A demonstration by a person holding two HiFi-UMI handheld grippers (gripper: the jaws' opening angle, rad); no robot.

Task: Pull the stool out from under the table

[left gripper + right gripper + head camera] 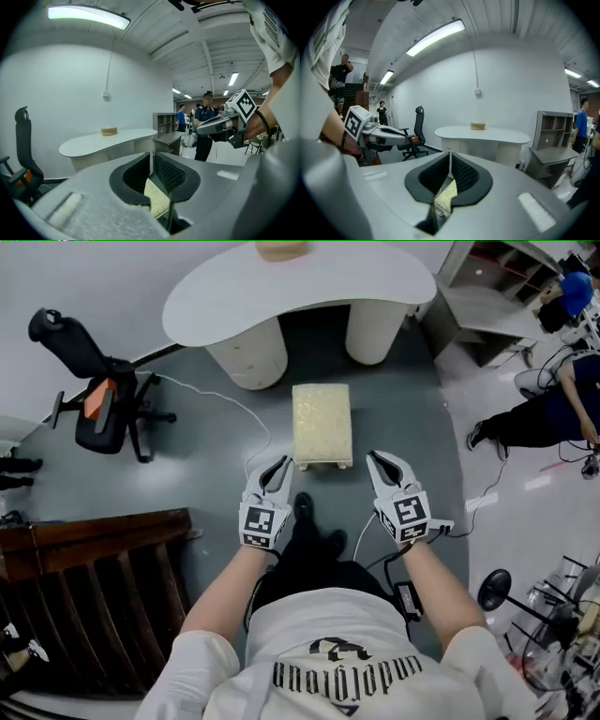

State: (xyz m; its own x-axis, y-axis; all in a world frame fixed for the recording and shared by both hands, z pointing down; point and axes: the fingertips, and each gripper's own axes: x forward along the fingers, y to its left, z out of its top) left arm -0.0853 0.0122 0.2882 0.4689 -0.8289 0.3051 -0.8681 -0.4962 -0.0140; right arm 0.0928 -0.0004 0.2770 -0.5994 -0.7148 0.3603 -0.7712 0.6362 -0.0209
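The stool (322,423), with a pale yellow cushioned top, stands on the dark floor just in front of the white curved table (300,287), clear of its top. My left gripper (280,465) hovers by the stool's near left corner, jaws shut with nothing between them. My right gripper (376,461) is a little off the near right corner, also shut and empty. In the left gripper view the closed jaws (151,159) show the stool (157,199) through the gap beneath them. The right gripper view shows the same: shut jaws (450,161) over a sliver of stool (449,194).
A black office chair (103,399) stands at the left and dark wooden furniture (94,587) at the near left. A white cable (234,409) runs over the floor towards the stool. A grey shelf unit (487,306) and a person (553,409) are at the right.
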